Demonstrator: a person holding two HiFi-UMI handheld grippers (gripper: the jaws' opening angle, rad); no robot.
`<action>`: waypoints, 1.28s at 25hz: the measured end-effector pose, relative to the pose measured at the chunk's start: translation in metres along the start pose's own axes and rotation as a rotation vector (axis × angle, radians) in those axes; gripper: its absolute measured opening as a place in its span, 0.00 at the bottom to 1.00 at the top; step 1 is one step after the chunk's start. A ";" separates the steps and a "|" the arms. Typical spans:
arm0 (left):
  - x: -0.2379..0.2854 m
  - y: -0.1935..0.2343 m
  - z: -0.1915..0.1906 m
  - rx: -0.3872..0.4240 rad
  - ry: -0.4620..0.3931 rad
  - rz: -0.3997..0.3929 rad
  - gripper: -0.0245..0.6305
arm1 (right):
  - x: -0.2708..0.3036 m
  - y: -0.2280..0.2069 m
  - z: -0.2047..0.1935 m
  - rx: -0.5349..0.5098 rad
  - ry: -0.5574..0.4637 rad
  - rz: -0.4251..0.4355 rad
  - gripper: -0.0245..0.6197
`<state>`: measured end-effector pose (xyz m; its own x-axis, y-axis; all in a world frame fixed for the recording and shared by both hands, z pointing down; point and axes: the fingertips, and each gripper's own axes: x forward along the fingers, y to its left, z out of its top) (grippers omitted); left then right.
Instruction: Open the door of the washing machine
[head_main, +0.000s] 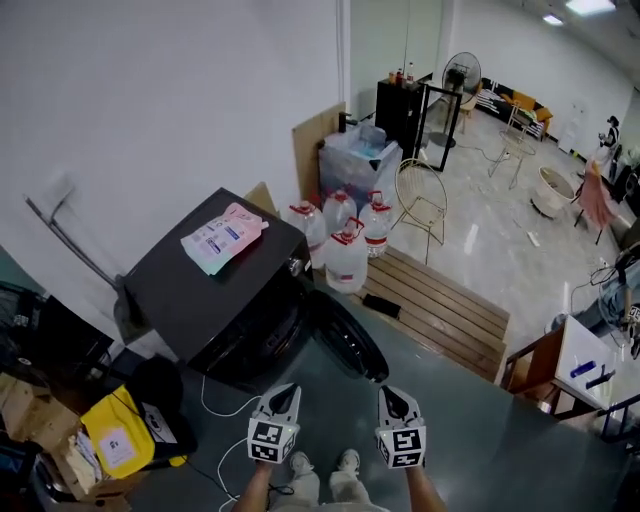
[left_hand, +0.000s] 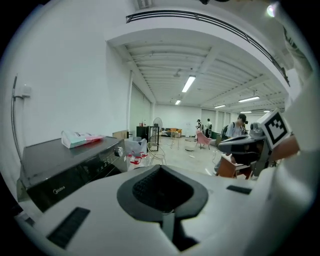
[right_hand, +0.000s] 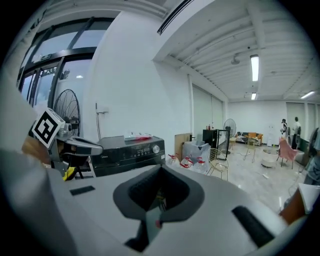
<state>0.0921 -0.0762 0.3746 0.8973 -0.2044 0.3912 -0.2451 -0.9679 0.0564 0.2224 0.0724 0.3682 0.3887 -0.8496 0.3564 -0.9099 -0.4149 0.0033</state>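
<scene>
The washer (head_main: 215, 290) stands on the floor against the white wall, and its door (head_main: 345, 342) already hangs swung out from the front toward the person. I'd judge the opening itself is done. That would explain why both tools are held back from it, side by side above the person's feet and well apart from the door. The left gripper (head_main: 285, 392) has its jaws together with nothing between them, and the right gripper (head_main: 395, 394) looks the same, jaws closed and empty. Neither touches the machine. The drum behind the open door is only a dark hollow from here, so I cannot tell whether any laundry is inside. A flat pouch (head_main: 222, 238) lies on the washer's top near the edge on the jug side, clear of the door's swing, which is likely why nobody moved it. Just beside that side of the washer, several clear jugs (head_main: 345, 260) with red caps stand bunched on the floor at the end of a slatted wooden platform (head_main: 440, 305). How full they are I cannot say. Behind them a clear bin (head_main: 358, 160) holds something pale I can't make out. At the washer's other side, a yellow bag (head_main: 118, 440) sits among clutter on the floor.
</scene>
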 end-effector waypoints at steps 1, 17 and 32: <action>-0.003 0.001 0.007 -0.001 -0.008 0.007 0.05 | -0.004 -0.003 0.005 -0.006 -0.003 -0.003 0.04; -0.046 -0.002 0.043 -0.012 -0.066 0.073 0.05 | -0.046 -0.023 0.042 -0.011 -0.043 -0.044 0.04; -0.052 0.011 0.041 -0.018 -0.071 0.103 0.05 | -0.040 -0.029 0.051 -0.012 -0.062 -0.057 0.04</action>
<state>0.0577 -0.0821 0.3169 0.8906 -0.3133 0.3296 -0.3434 -0.9385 0.0356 0.2402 0.1017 0.3060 0.4478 -0.8435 0.2966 -0.8876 -0.4594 0.0334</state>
